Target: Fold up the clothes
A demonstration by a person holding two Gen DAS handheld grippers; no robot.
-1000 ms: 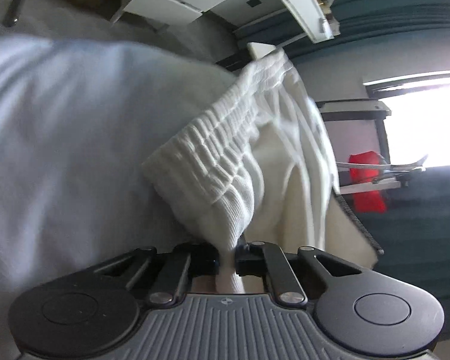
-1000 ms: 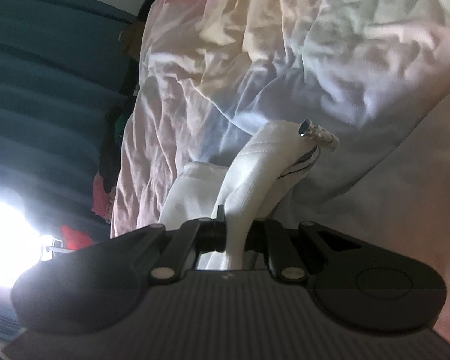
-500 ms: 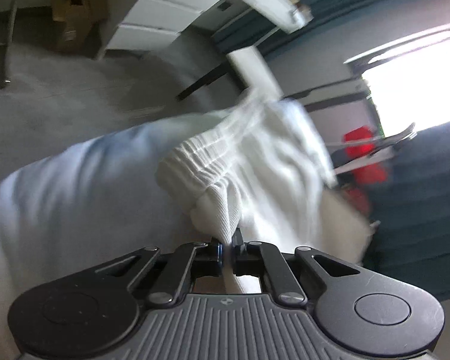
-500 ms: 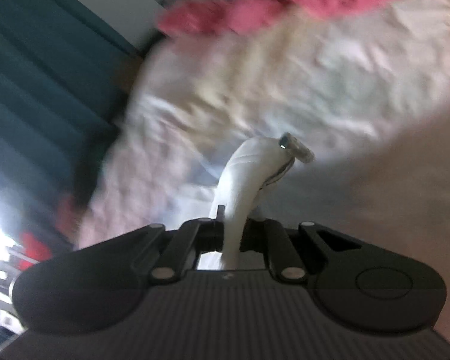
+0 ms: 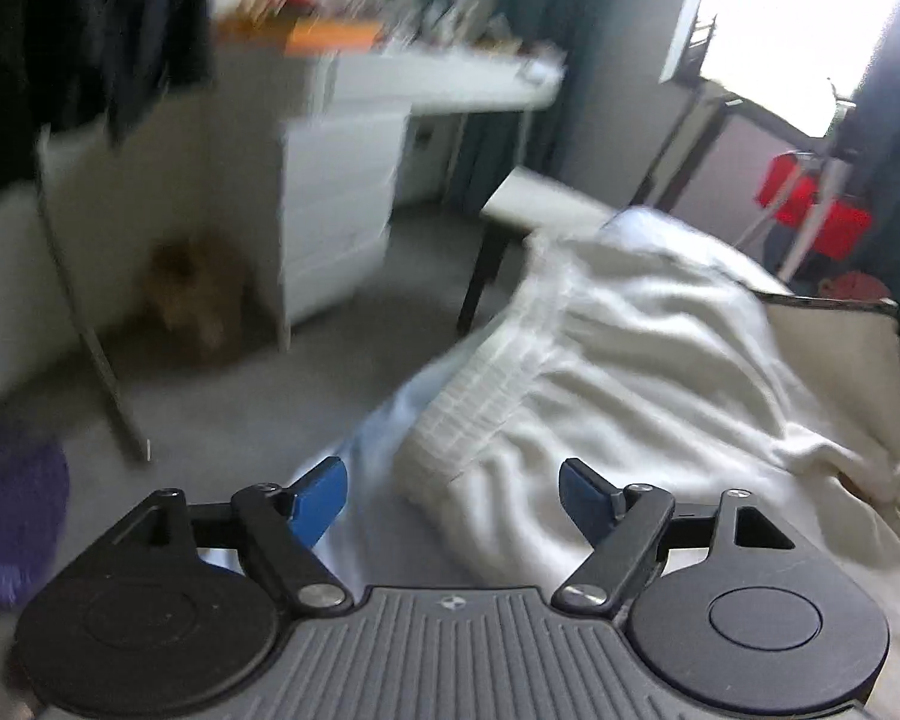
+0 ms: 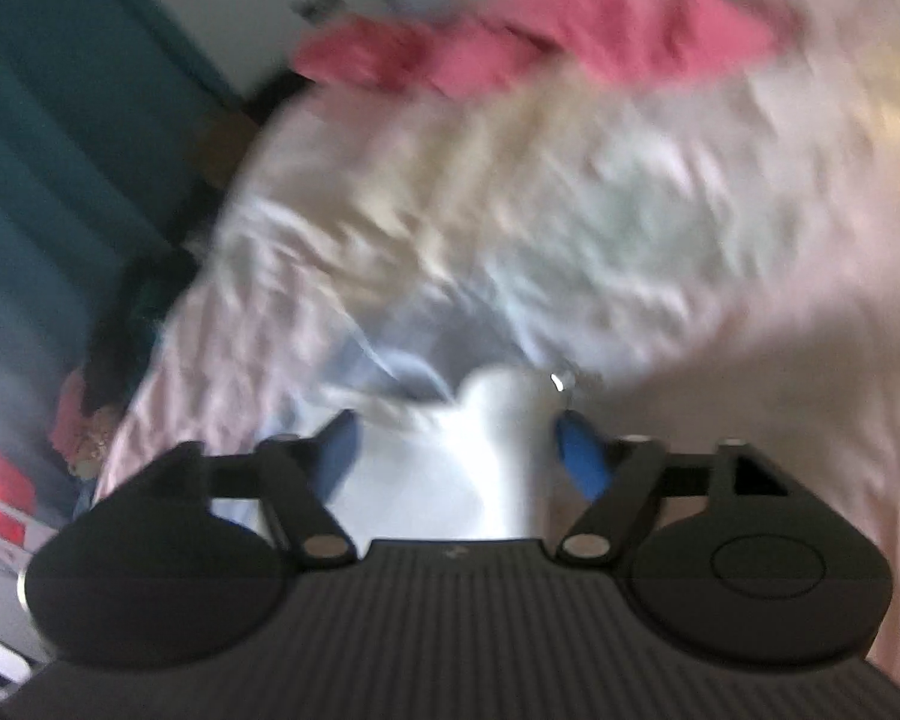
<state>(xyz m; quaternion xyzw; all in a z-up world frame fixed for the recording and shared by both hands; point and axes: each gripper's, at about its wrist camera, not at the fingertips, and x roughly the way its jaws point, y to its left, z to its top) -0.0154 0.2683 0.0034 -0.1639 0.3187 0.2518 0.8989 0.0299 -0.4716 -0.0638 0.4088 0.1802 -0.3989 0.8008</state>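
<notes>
Your left gripper [image 5: 453,495] tilts down over the bed, and its jaws have just been opening; they now stand wide, blue pads [image 5: 320,498] clear of the cloth. Your right gripper [image 6: 459,450] angles down likewise, jaws also freshly spread, with a hump of white fabric rising between them untouched by either pad. The white garment [image 5: 618,354] lies rumpled on the bed sheet [image 6: 570,210], its ribbed elastic waistband [image 5: 486,384] turned toward your left gripper, just beyond the fingertips. A pink garment [image 6: 540,36] lies farther up the bed, blurred.
</notes>
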